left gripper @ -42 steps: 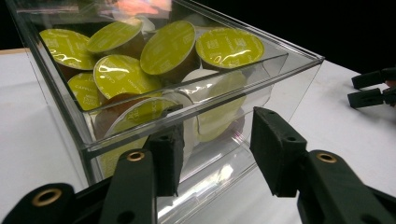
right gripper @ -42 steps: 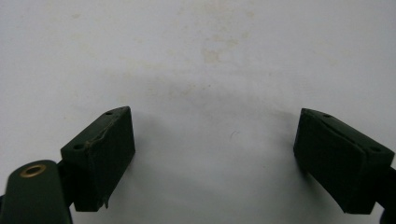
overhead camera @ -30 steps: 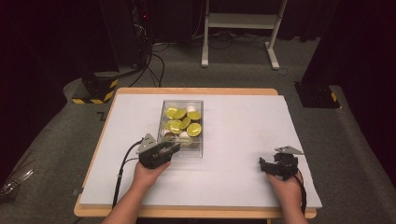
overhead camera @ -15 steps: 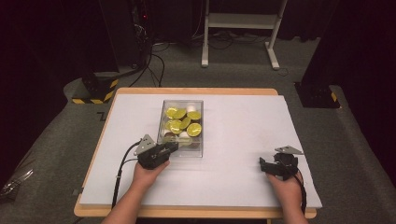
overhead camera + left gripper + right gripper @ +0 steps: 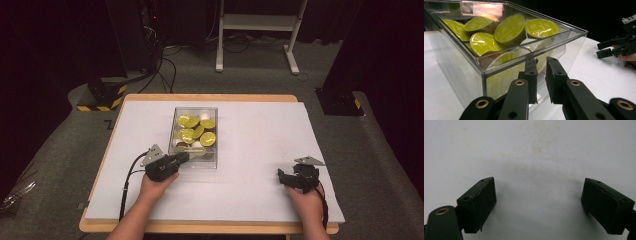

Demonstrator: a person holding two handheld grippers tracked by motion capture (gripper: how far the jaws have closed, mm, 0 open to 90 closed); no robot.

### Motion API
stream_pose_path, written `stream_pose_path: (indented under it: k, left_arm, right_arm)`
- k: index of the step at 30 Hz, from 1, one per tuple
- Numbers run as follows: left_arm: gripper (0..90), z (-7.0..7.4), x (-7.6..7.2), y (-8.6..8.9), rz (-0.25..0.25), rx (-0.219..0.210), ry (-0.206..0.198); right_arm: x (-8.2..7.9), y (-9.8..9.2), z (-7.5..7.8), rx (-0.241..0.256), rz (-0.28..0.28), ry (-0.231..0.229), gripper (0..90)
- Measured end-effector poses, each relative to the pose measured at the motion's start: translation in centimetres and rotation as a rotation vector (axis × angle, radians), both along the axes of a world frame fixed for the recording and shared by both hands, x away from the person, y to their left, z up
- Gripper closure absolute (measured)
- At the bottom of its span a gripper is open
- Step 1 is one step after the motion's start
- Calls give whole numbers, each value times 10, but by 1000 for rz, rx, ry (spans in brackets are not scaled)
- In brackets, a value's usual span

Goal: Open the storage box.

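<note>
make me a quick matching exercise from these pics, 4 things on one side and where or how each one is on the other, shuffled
Things:
1. left gripper
2. right gripper
3. clear box
4. yellow-lidded capsules

Place or state:
A. piled inside the clear box
B. fingers wide apart over bare white table cover, near the table's right front
C. stands on the white cover, left of the table's middle, no lid on top
D. fingers nearly together at the box's near wall

Pairs: 1-D, 2-B, 3-C, 4-A
</note>
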State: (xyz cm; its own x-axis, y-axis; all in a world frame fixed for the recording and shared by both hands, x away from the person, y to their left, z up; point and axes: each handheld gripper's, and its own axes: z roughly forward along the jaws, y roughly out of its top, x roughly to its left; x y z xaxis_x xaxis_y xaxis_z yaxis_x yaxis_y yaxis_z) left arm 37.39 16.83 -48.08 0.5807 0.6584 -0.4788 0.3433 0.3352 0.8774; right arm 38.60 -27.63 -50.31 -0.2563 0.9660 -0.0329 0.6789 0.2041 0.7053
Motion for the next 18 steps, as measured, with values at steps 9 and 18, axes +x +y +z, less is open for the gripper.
stream_pose_path:
  k: [9,18]
  left_arm:
    - [811,0,-2,4,-26,4,-2]
    - [815,0,-5,4,-23,4,-2]
  right_arm:
    - [0,0,0,1,-1,0,128]
    - [0,0,0,1,-2,1,128]
